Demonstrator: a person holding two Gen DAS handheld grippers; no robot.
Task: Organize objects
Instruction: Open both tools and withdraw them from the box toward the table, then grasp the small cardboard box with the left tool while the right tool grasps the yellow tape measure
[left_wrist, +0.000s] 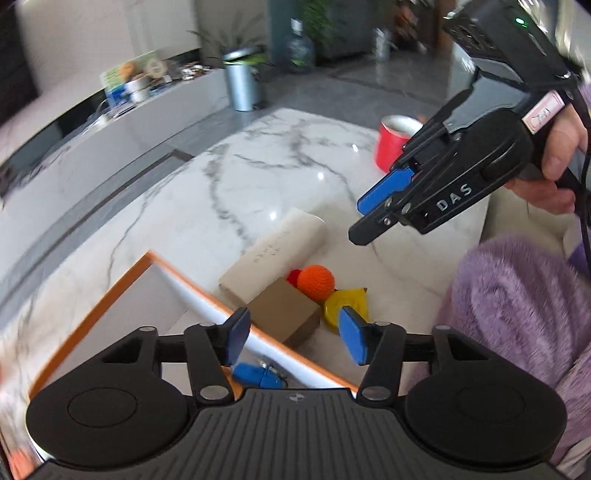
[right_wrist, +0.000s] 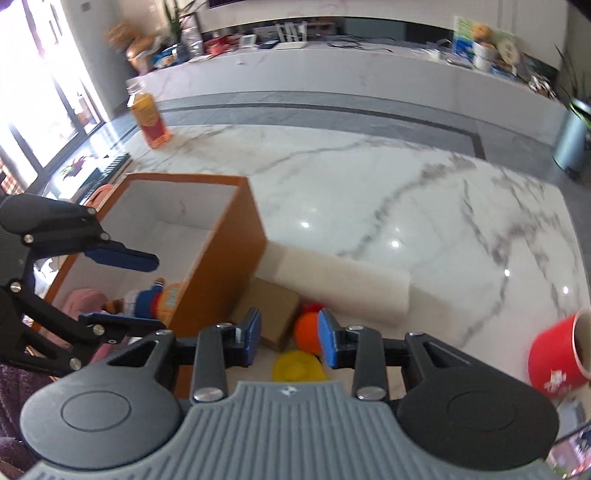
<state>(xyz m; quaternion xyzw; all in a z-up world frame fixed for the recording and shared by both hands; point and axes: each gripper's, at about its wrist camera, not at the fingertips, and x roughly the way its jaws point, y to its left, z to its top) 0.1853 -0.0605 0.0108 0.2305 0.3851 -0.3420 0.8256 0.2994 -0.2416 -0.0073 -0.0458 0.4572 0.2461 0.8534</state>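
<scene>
A: Lower centre of the right wrist view: the right gripper (right_wrist: 289, 339), jaws apart and holding nothing, hangs over a tight cluster of a yellow toy (right_wrist: 298, 366), an orange knitted ball (right_wrist: 307, 331) and a brown cardboard box (right_wrist: 272, 313). What could go wrong?

B: Likely a nudge. The ball touches both the yellow toy and the cardboard box, so a finger coming down beside it could roll it away across the glossy marble table (right_wrist: 369, 192).

A: And the left gripper (left_wrist: 291, 334)?

B: Jaws apart too, empty, poised above the near wall of the orange bin (right_wrist: 221, 258). Inside, at lower left, lie a blue-and-white plush toy (right_wrist: 147, 301) and something pink (right_wrist: 86, 301). A low swing could clip that rim.

A: Any room farther out?

B: A pale long box (right_wrist: 343, 286) lies just behind the cluster, closing that side. Beyond it the marble is open to the far edge. A red mug (right_wrist: 557, 356) stands at the right edge, a juice bottle (right_wrist: 149, 118) upper left, both well apart from the work.
</scene>
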